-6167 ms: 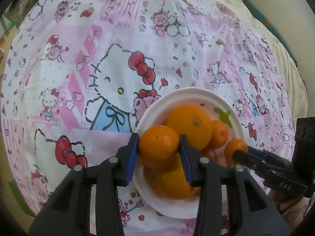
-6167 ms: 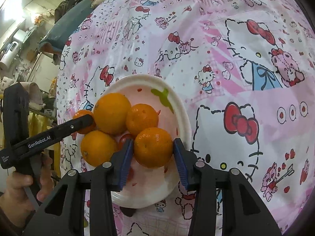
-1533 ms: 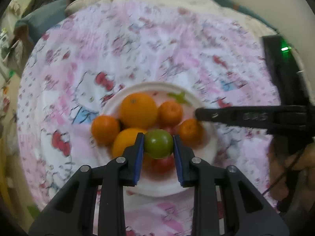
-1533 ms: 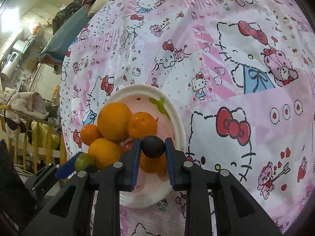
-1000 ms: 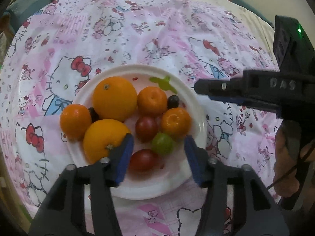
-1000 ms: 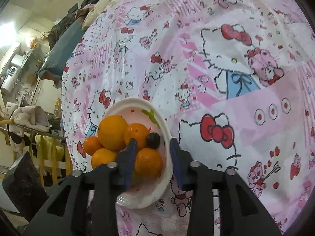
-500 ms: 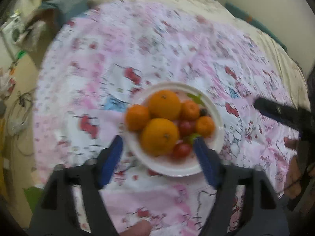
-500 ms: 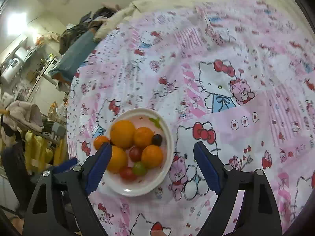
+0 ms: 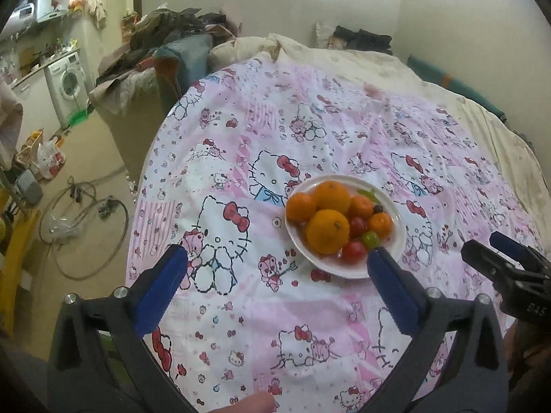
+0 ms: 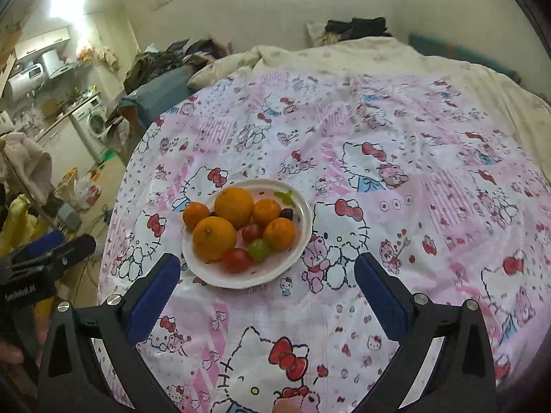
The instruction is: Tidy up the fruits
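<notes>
Left wrist view: left gripper (image 9: 277, 260) spread wide, jaws having just been opening, nothing between the blue pads (image 9: 160, 287); only patterned cloth under the gap. White plate (image 9: 396, 241) on the pink cartoon-cat bedsheet (image 9: 241, 309), ahead and slightly right, the right-hand pad overlapping its near rim in the picture. On the plate: two large oranges (image 9: 327, 231) touching each other, three smaller mandarins (image 9: 300, 207) around them, a red tomato (image 9: 354, 252) at the near edge, a green one (image 9: 370, 240) just beside it, another red one behind, a small dark fruit (image 9: 378, 209) toward the far right. Right gripper (image 9: 496, 254) entering from the right edge, well apart from the plate, its jaws seen edge-on. Washing machine (image 9: 67, 84) and piled clothes (image 9: 165, 31) in the background left.

Right wrist view: right gripper (image 10: 267, 273) likewise released and wide, jaws having just been opening, empty between the pads (image 10: 380, 297). Same plate (image 10: 299, 241) sitting just beyond the gap, slightly left of centre, all fruit inside its rim: oranges (image 10: 214, 237), mandarins (image 10: 279, 234), red tomato (image 10: 236, 260), green tomato (image 10: 258, 249), dark fruit (image 10: 286, 214). Left gripper (image 10: 58, 244) at the left edge, clear of the plate
</notes>
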